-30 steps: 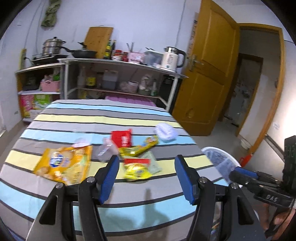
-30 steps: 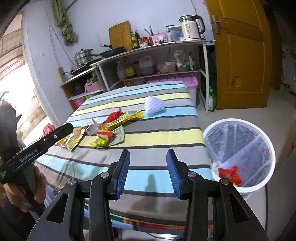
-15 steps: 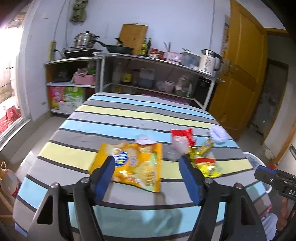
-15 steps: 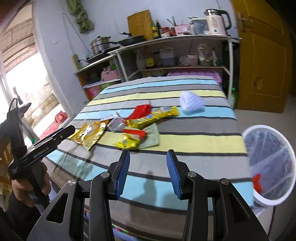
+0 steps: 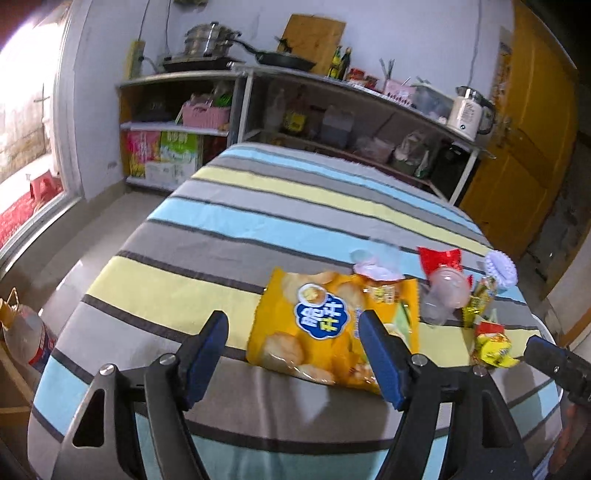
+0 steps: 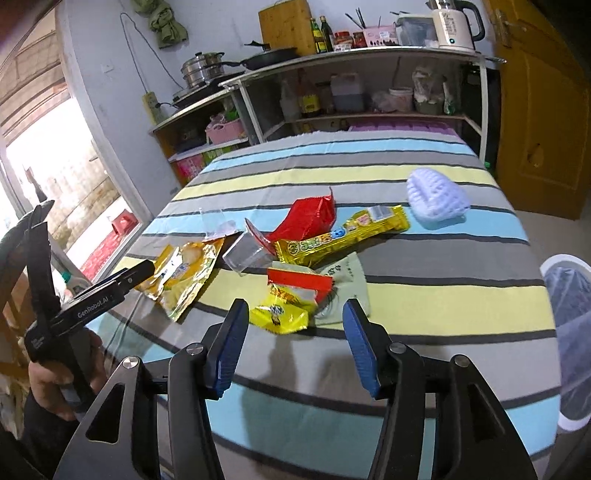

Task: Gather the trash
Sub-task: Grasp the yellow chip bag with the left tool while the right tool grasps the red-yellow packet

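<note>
A lived-in home kitchen is showing here: behind the striped-cloth table (image 5: pixel 236 236), open metal shelving (image 6: pixel 369 59) is holding a stacked steamer pot (image 5: pixel 207 38), a frying pan (image 5: pixel 284 61), sauce bottles (image 6: pixel 319 35) and an electric kettle (image 6: pixel 454 24). A wooden cutting board (image 5: pixel 314 33) is leaning against the wall above the shelving, and an orange wooden door (image 6: pixel 543 110) is standing to the shelving's right.

The striped bench (image 6: pixel 424 295) carries a chip bag (image 5: pixel 332 328), red wrapper (image 6: pixel 314 218), long yellow wrapper (image 6: pixel 343 236), clear cup (image 6: pixel 245 254), small yellow packet (image 6: pixel 284 306) and white foam net (image 6: pixel 436 199).
</note>
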